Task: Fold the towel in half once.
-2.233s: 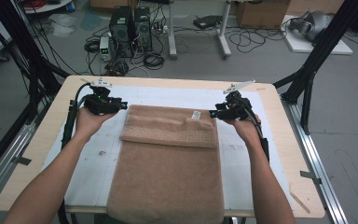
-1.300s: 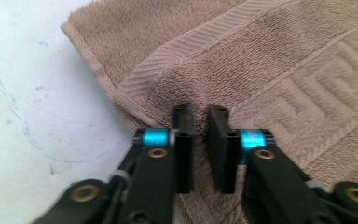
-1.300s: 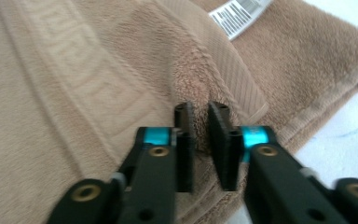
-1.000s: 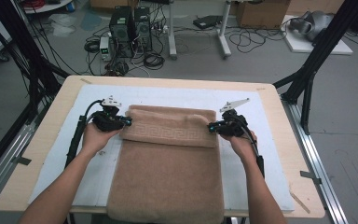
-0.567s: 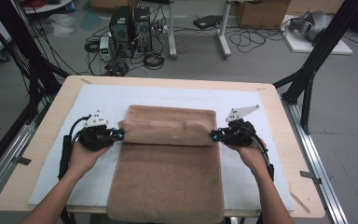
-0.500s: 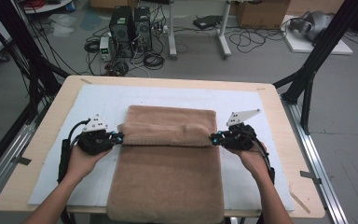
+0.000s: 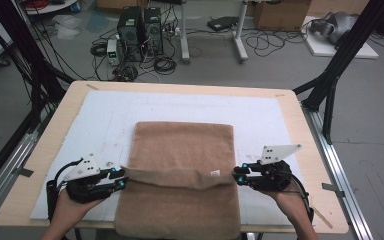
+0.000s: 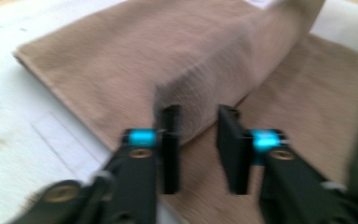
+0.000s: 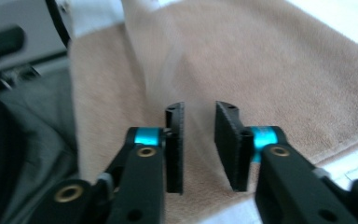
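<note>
Counter: a light wooden counter (image 7: pixel 300 125) with a white mat (image 7: pixel 260 120) over most of its top; bare wood shows as a border at every side.
Room: grey floor beyond the far edge; two black computer towers (image 7: pixel 140 25) at 11 o'clock amid loose cables (image 7: pixel 275 37), a white stand leg (image 7: pixel 239 30) at 12 o'clock, black frame struts (image 7: pixel 337 65) at 2 o'clock and at 10 o'clock.
Containers: a cardboard box (image 7: pixel 280 12) on the floor at 1 o'clock; what it holds cannot be told.
Towel: a tan towel (image 7: pixel 182 145) at the middle of the mat, running to the near edge at 6 o'clock; its far part is folded over towards the person, the folded edge lying across it between the two tools, a small white label (image 7: pixel 214 173) near its right end.
Left tool (image 7: pixel 121 179): at 8 o'clock, just beside the towel's left edge; its jaws have just been opening. In the left gripper view (image 8: pixel 198 149) the folded corner lies at the gap, the pads parted and not pressing on it.
Right tool (image 7: pixel 236 175): at 4 o'clock, by the fold's right end; its jaws have just been opening. In the right gripper view (image 9: pixel 199 147) they stand apart over blurred cloth, gripping nothing.
</note>
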A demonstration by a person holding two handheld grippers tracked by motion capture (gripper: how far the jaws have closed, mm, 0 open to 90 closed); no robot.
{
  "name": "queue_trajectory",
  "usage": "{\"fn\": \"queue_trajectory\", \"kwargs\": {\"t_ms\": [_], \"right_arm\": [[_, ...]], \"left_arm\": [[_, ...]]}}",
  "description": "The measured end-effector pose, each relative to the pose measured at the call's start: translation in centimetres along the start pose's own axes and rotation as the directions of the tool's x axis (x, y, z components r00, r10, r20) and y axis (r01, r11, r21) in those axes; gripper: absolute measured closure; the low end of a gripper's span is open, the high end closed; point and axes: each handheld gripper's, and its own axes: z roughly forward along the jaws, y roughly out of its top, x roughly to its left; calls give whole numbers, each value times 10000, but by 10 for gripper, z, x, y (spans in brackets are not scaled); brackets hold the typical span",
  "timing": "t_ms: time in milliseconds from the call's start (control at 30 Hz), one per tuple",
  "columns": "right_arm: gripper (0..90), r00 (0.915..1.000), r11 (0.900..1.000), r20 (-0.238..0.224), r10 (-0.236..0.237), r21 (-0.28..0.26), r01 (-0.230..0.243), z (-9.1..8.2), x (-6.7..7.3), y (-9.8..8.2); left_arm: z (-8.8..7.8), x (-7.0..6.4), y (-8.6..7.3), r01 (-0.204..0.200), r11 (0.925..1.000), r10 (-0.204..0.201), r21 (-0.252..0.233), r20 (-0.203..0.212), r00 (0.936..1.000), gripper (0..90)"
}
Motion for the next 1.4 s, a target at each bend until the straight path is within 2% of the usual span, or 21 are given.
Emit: {"fn": "queue_trajectory", "kwargs": {"t_ms": [67, 133, 167, 233, 267, 333, 400, 467, 600, 667, 700, 800, 833, 933, 1167, 1333, 1400], "right_arm": [[669, 9998, 9999, 184, 116, -110, -114, -2, -3, 0], [648, 9993, 9999, 337, 145, 45, -147, 2, -7, 1], [636, 9990, 9997, 426, 144, 189, -152, 7, -9, 1], [624, 9982, 9979, 581, 151, 624, -187, 18, -13, -1], [618, 9984, 9970, 520, 210, 733, -247, 24, -15, -2], [610, 9982, 9945, 575, 167, 1025, -226, 36, -16, -6], [611, 9991, 9917, 376, 189, 1262, -235, 47, -16, -11], [610, 9993, 9873, 382, 32, 1587, -92, 55, -13, -18], [608, 9993, 9778, 352, 113, 2089, -185, 66, -11, -31], [655, 9995, 9743, 282, 162, 2243, -221, 70, -9, -35], [697, 9993, 9753, 368, 23, 2208, -104, 72, -7, -36], [833, 9992, 9762, 344, 188, 2154, -258, 72, -9, -35], [840, 9993, 9761, 303, 220, 2153, -280, 72, -8, -34], [852, 9995, 9749, 313, 38, 2225, -106, 71, -6, -31], [860, 9999, 9856, 123, -112, 1691, 90, 57, 1, -23], [859, 9995, 9887, -33, -325, 1463, 326, 44, 12, -15], [858, 9994, 9889, -121, -325, 1444, 339, 40, 16, -15]], "left_arm": [[-1, 1, 3, -156, 9998, 157, 83, -144, 9998, 606], [3, 7, 6, -124, 9999, 126, 74, -259, 9996, 605], [7, 10, 7, -117, 9999, 120, 94, -356, 9993, 604], [18, 15, 7, 64, 9998, -58, 205, -277, 9996, 604], [24, 17, 6, -30, 9993, 44, 386, -365, 9993, 604], [37, 19, 3, 21, 9970, -1, 768, -262, 9997, 604], [46, 19, 0, -127, 9929, 159, 1185, -256, 9995, 604], [52, 18, -4, -229, 9882, 253, 1518, -136, 9996, 603], [63, 16, -15, -420, 9711, 483, 2349, -213, 9986, 593], [63, 13, -19, -540, 9749, 619, 2159, -304, 9976, 606], [63, 11, -20, -536, 9764, 594, 2094, -214, 9980, 653], [63, 11, -19, -645, 9739, 673, 2177, -54, 9977, 837], [63, 11, -18, -567, 9742, 596, 2186, -67, 9982, 865], [60, 12, -17, -411, 9774, 435, 2075, -69, 9990, 878], [44, 7, -10, -357, 9876, 360, 1528, 5, 9994, 882], [25, 0, -3, -478, 9909, 450, 1255, 247, 9987, 882], [18, -2, -2, -311, 9921, 251, 1215, 514, 9984, 881]]}}
